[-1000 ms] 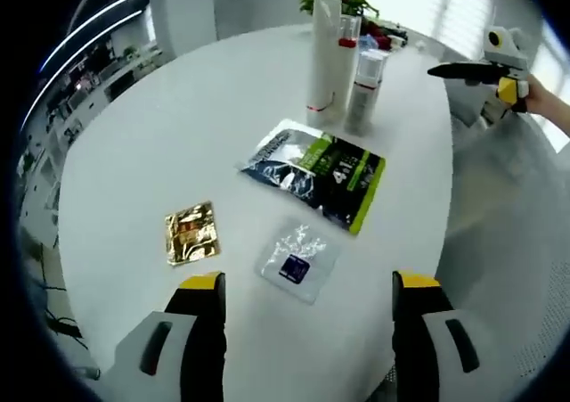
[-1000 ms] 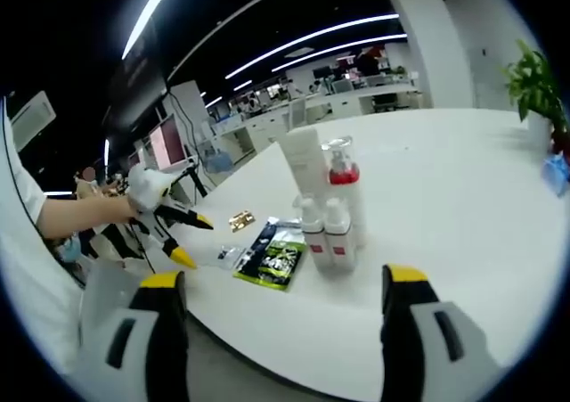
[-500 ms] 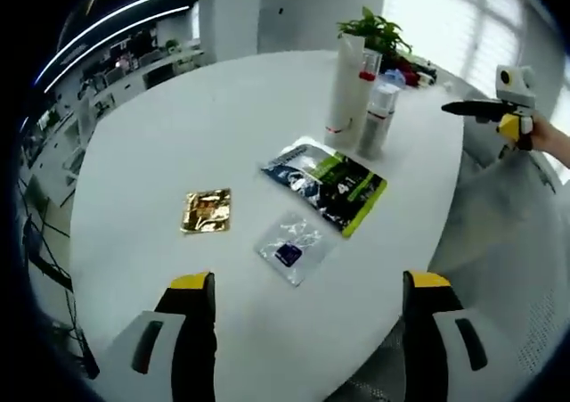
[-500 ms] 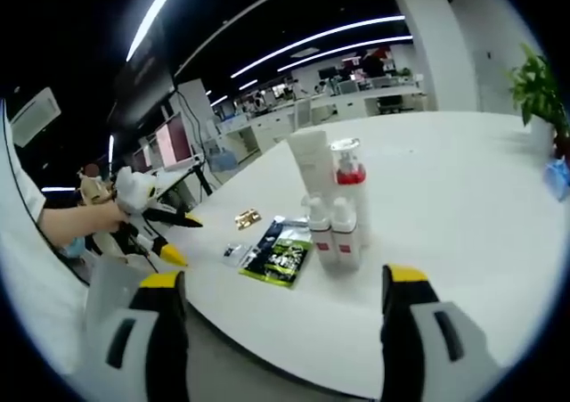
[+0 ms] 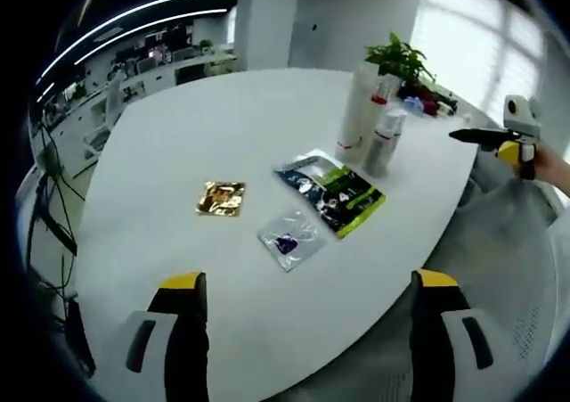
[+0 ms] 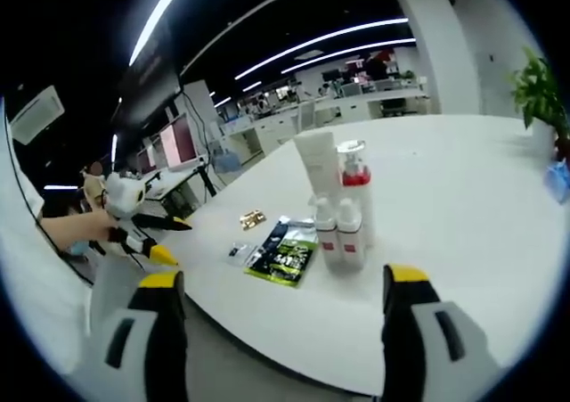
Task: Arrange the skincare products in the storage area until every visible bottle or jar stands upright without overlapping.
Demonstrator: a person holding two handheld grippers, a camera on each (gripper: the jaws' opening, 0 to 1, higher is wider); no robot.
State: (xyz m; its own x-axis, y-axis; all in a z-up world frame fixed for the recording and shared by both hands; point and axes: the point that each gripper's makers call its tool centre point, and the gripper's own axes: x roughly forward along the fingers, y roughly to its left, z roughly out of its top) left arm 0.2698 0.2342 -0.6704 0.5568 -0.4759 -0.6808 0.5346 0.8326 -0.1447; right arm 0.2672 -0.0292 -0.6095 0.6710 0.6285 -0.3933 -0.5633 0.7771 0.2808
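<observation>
The skincare group stands upright on the white round table (image 5: 178,152): a tall white tube (image 5: 357,108) (image 6: 313,164), a pump bottle with a red collar (image 5: 386,99) (image 6: 354,177) and two small white bottles with red labels (image 6: 339,238) (image 5: 382,148), close together. A green-and-black pouch (image 5: 332,191) (image 6: 287,256), a gold sachet (image 5: 222,198) (image 6: 253,217) and a clear sachet (image 5: 288,239) (image 6: 239,252) lie flat nearby. My left gripper (image 5: 312,335) (image 6: 135,229) hovers open off the table's near edge, nothing between its jaws. My right gripper (image 6: 283,335) (image 5: 495,138) is open too, off the table's side, holding nothing.
A potted plant (image 5: 404,59) (image 6: 535,79) and small items (image 5: 426,103) sit at the table's far side. A blue object (image 6: 557,177) lies near the plant. Office desks and monitors (image 6: 267,121) fill the background. A person's sleeve (image 6: 36,242) shows behind the left gripper.
The left gripper view has drawn back from the table, so everything on it looks smaller and farther. In the right gripper view the left gripper sits lower and further left. Neither gripper closed.
</observation>
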